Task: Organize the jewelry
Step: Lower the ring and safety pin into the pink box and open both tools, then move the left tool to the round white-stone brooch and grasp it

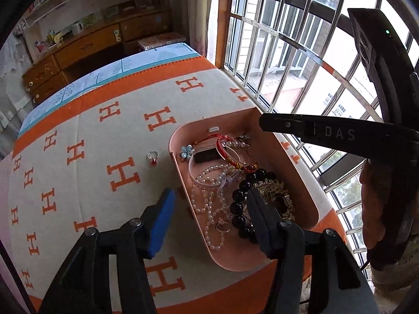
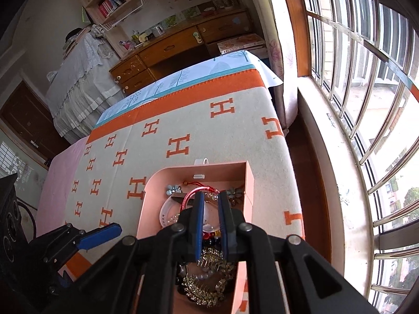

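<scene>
A pink jewelry box [image 1: 293, 172] sits on the orange-and-cream blanket and holds pearl strands [image 1: 209, 196], a black bead bracelet [image 1: 239, 206], a gold comb [image 1: 275, 191], a red cord bracelet [image 1: 230, 154] and a blue flower brooch [image 1: 186, 152]. A silver ring with a red stone [image 1: 152, 157] lies on the blanket left of the box. My left gripper [image 1: 209, 198] is open over the box's near left edge. My right gripper [image 2: 211, 201] hovers above the box [image 2: 248, 180] with its jaws a narrow gap apart and nothing between them.
The blanket with H letters [image 1: 104, 157] covers a table beside a barred window [image 1: 301, 39]. A wooden dresser [image 2: 170, 49] and shelves stand at the far end. A white small clip [image 2: 201, 161] lies just beyond the box.
</scene>
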Tool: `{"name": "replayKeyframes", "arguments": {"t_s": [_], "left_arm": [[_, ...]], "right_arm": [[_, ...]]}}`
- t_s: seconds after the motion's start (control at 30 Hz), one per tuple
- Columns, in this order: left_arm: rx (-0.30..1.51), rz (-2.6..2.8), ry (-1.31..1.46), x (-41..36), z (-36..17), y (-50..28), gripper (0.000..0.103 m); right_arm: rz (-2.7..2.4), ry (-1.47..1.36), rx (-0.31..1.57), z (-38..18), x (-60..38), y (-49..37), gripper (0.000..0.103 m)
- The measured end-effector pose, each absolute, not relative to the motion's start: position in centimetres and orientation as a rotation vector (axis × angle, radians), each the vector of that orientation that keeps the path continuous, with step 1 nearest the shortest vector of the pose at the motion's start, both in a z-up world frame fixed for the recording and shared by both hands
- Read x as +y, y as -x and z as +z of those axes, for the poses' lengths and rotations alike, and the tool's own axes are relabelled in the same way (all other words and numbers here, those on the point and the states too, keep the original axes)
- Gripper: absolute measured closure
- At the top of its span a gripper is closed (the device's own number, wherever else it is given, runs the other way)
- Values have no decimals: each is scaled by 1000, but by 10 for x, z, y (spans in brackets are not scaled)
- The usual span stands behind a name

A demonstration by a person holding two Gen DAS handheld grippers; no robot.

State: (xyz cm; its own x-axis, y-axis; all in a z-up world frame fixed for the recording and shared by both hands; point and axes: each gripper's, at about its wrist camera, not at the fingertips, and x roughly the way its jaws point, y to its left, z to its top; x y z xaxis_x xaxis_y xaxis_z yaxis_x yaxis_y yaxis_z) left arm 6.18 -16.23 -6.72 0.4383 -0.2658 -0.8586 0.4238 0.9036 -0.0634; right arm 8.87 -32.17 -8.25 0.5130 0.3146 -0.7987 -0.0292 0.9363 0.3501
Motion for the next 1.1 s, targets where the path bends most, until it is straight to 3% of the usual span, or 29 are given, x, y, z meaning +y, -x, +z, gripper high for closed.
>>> {"name": "replayKeyframes", "arguments": {"t_s": [0.63,0.73,1.1], "left_arm": [[910,-165,-75,-58,-37,-59,38],[913,-165,-88,-52,-43,-53,37],[922,-327,-225,-58,-95,-30,37]], "right_arm": [[270,-232,905,-65,-268,-40,90],[268,-190,871,-66,-256,-31,85],[325,-175,860,-84,-233,-19,84]]}}
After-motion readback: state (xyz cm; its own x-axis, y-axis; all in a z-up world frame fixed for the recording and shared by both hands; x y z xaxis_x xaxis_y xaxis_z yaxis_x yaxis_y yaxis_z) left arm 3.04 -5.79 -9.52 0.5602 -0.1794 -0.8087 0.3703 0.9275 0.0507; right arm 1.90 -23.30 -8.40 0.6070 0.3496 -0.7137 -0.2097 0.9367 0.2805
